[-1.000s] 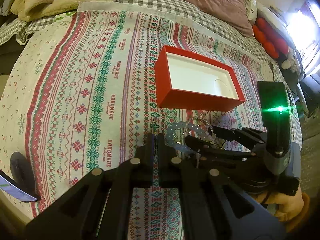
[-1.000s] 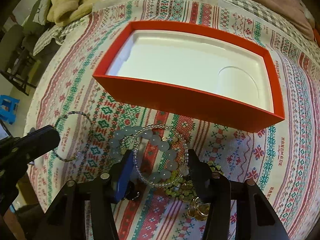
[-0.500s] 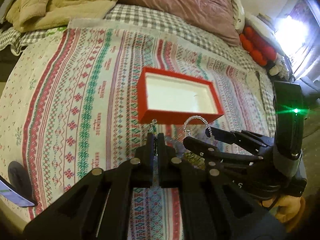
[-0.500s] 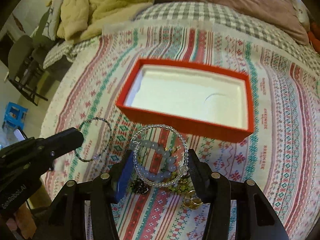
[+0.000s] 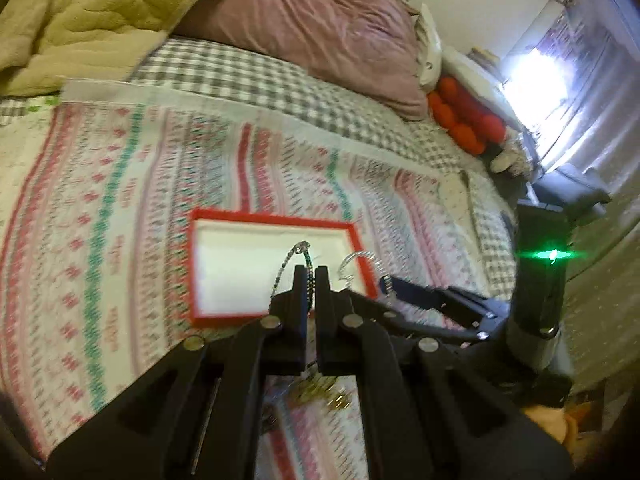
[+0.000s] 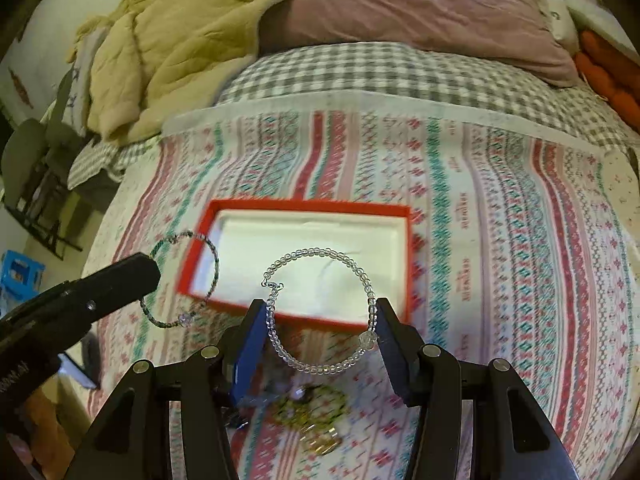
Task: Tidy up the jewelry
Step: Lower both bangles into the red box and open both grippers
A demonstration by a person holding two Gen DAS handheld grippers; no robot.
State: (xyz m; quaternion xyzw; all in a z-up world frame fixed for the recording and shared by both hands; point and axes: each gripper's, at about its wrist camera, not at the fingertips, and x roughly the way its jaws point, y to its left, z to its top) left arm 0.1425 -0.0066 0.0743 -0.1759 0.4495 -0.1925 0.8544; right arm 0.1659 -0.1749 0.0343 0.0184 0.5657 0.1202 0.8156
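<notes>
**Two beaded bracelets held aloft, red box waiting below**

The left gripper (image 5: 308,280) is seen fully closed, with a thin dark-green beaded bracelet (image 6: 182,280) pinched at one point of its loop; the rest of the ring stands free beyond the fingertips. The right gripper (image 6: 320,320) is held about half open, and a clear beaded bracelet (image 6: 320,308) is spanned across the gap, its two sides pressed against the inner faces of the jaws. Both bracelets are carried above the patterned cloth (image 6: 500,240), in front of the open red box (image 6: 304,204), whose white lining shows no jewelry in it. More pieces, yellow-green beads and a gold-coloured item (image 6: 320,420), are left on the cloth just below the right gripper; they are blurred and cannot be told apart further.

Both bracelets are judged to be very light and easily swung. The loops keep a round shape while held, so a springy wire or cord is suspected rather than limp thread. The glassy beads are smooth and likely to slip or roll against the pads, and the small clasp on the clear bracelet looks delicate. The clear ring is judged to be kept in place by outward tension only, so any further opening would probably let it drop. A pinch across the strand, as on the green bracelet, is considered the firmer hold.
</notes>
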